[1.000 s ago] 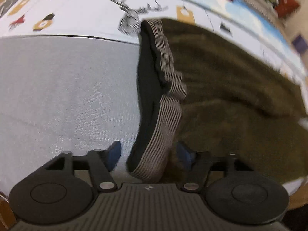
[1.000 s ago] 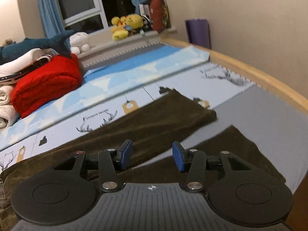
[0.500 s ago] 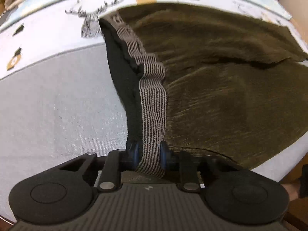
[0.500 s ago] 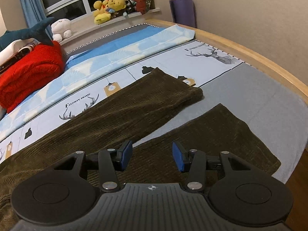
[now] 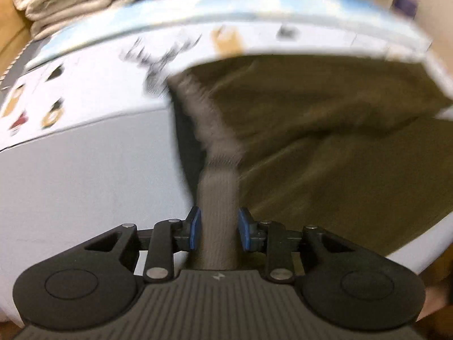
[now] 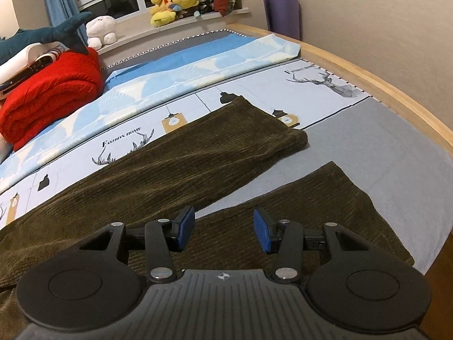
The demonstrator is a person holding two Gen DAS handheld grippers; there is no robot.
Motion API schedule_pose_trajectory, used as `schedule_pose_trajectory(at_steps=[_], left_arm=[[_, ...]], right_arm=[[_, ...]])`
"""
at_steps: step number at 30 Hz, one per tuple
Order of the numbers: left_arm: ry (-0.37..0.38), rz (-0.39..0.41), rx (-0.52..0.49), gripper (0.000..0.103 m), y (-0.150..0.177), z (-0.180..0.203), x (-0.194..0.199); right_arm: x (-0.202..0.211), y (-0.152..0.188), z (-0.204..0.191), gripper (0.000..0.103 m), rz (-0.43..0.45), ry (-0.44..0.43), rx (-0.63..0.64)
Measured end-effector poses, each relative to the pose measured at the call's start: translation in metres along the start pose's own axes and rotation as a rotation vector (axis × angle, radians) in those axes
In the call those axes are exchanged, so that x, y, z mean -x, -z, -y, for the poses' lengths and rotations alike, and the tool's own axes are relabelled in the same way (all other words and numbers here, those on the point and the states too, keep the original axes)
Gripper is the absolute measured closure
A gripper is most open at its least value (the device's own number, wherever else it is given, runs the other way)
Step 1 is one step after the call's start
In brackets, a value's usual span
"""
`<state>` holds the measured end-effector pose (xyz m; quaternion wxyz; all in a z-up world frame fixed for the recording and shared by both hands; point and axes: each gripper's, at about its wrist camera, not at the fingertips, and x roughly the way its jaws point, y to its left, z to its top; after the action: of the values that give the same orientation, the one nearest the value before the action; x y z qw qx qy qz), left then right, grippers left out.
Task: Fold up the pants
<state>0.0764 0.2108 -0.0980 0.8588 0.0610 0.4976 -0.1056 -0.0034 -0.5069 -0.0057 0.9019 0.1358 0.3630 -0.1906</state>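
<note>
**Waistband gripped, legs still spread**

On the bed (image 6: 368, 147), the olive corduroy pants (image 6: 198, 158) lie flat with both legs splayed toward the wooden bed frame (image 6: 396, 96), their hems apart. The left claw (image 5: 217, 232) is clamped on the ribbed waistband (image 5: 217, 198), which rises taut from the pants toward the camera. The right claw (image 6: 223, 231) hangs above the near leg, its blue pads apart and holding nothing.

To fold well, I judge the left claw should carry the waistband corner across to the far side while the right claw takes the near leg's hem, so both move together and the legs stack edge to edge without dragging the bedsheet (image 6: 254, 85).

The left view is smeared by motion: the waistband's stripes and the sheet's prints are hard to make out. How much fabric sits between the left pads is hidden by the claw body.
</note>
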Motion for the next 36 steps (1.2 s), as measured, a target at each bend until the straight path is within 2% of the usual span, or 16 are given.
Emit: schedule_pose_trajectory(at_steps=[2, 3, 6, 7, 8, 10, 12, 15, 18, 20, 26, 30, 34, 36], left_arm=[[0.062, -0.010, -0.033, 0.071, -0.001, 0.012, -0.005], [0.067, -0.055, -0.072, 0.069, 0.001, 0.019, -0.015], [-0.034, -0.292, -0.219, 0.072, 0.023, 0.034, -0.056], [-0.040, -0.271, -0.277, 0.071, 0.023, 0.041, -0.054], [-0.037, -0.249, -0.275, 0.069, 0.019, 0.043, -0.049], [-0.004, -0.190, -0.192, 0.068, 0.007, 0.040, -0.036], [0.013, -0.105, -0.140, 0.055, -0.006, 0.040, -0.023], [-0.037, -0.017, -0.101, 0.042, -0.018, 0.046, -0.009], [-0.097, 0.048, -0.100, 0.028, -0.030, 0.061, 0.001], [-0.130, 0.079, -0.106, 0.022, -0.035, 0.068, 0.007], [-0.180, 0.102, -0.101, 0.022, -0.041, 0.081, 0.029], [-0.177, 0.123, -0.077, 0.019, -0.051, 0.090, 0.039], [-0.169, 0.123, -0.043, 0.019, -0.053, 0.091, 0.026], [-0.177, 0.093, -0.038, 0.020, -0.054, 0.089, 0.011]], right_arm=[[-0.001, 0.000, -0.001, 0.055, -0.006, -0.002, 0.013], [-0.001, 0.000, -0.001, 0.055, -0.008, -0.002, 0.017], [0.001, 0.002, -0.003, 0.055, -0.007, -0.009, 0.029], [0.001, 0.002, -0.004, 0.055, -0.005, -0.011, 0.034], [0.002, 0.002, -0.004, 0.055, -0.004, -0.013, 0.040], [0.003, 0.002, -0.006, 0.055, 0.000, -0.017, 0.051], [0.002, 0.002, -0.007, 0.055, 0.001, -0.019, 0.062], [0.001, -0.001, -0.011, 0.055, 0.005, -0.029, 0.049], [0.002, -0.004, -0.020, 0.055, 0.017, -0.065, 0.029], [0.005, -0.005, -0.030, 0.055, 0.033, -0.097, 0.025], [0.012, -0.006, -0.072, 0.055, 0.069, -0.176, 0.079], [0.018, -0.007, -0.098, 0.054, 0.094, -0.233, 0.110], [0.022, -0.004, -0.126, 0.055, 0.143, -0.249, 0.188], [0.024, -0.001, -0.141, 0.055, 0.186, -0.242, 0.259]])
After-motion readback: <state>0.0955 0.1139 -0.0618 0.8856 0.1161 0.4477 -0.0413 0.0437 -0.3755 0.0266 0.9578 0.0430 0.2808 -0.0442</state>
